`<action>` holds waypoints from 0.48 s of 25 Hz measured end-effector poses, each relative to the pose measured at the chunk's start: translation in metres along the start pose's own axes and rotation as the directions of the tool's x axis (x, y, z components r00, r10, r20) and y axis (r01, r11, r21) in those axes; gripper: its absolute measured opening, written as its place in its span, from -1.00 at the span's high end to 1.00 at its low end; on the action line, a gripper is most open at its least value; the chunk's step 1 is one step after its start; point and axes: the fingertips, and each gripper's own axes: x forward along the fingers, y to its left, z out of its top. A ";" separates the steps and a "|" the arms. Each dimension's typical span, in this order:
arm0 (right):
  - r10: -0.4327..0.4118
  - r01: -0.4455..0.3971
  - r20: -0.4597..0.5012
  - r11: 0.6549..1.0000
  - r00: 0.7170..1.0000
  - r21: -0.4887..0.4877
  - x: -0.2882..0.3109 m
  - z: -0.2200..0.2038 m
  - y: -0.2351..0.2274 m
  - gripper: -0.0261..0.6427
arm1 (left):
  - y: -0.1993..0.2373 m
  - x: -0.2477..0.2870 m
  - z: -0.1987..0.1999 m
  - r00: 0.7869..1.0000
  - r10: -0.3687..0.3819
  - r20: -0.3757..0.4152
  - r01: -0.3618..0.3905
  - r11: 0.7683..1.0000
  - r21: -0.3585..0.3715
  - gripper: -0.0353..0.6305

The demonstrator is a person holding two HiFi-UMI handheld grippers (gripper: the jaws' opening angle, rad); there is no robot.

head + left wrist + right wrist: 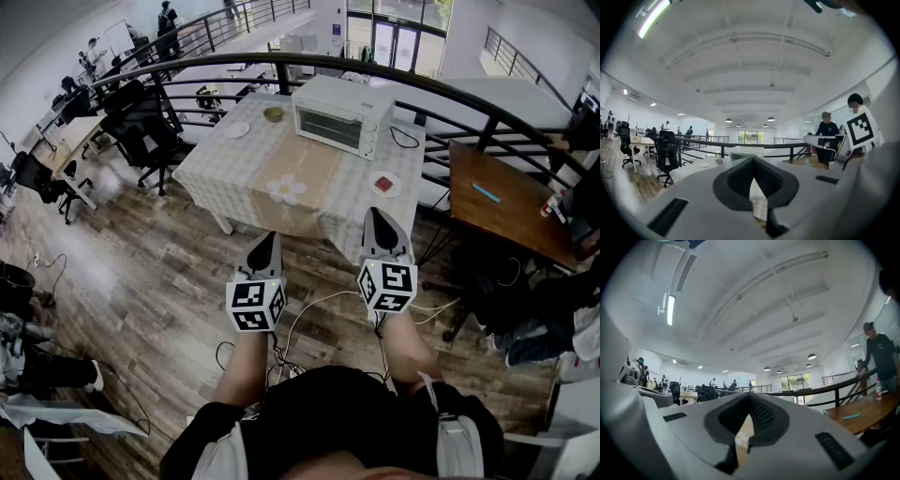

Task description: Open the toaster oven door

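The white toaster oven (342, 117) stands at the far side of a table with a checked cloth (225, 169), its glass door closed. In the left gripper view only the top of the toaster oven (746, 152) shows above the jaws. My left gripper (272, 237) hangs before the table's near edge, tips together, nothing held. My right gripper (376, 215) is just over the near edge, also shut and empty. Both point toward the oven, well short of it. In their own views the left gripper (752, 160) and right gripper (750, 397) show jaws meeting in a point.
On the cloth lie a flower-shaped mat (287, 189), a plate with something red (385, 184), a small bowl (273, 113) and a white plate (237, 129). A black railing (441, 108) curves behind. A wooden table (506, 202) stands right, office chairs (141, 127) left.
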 end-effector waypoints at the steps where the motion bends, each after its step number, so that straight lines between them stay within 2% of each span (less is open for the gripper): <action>1: 0.001 -0.001 -0.002 1.000 1.000 0.003 -0.001 0.000 0.002 0.92 | 0.000 -0.002 0.001 1.000 -0.001 0.002 0.001 1.000 -0.001 0.86; 12: 0.054 -0.054 0.043 0.999 0.998 0.001 0.005 0.004 0.041 0.91 | 0.022 -0.014 0.007 1.000 -0.010 0.027 0.010 1.000 -0.021 0.86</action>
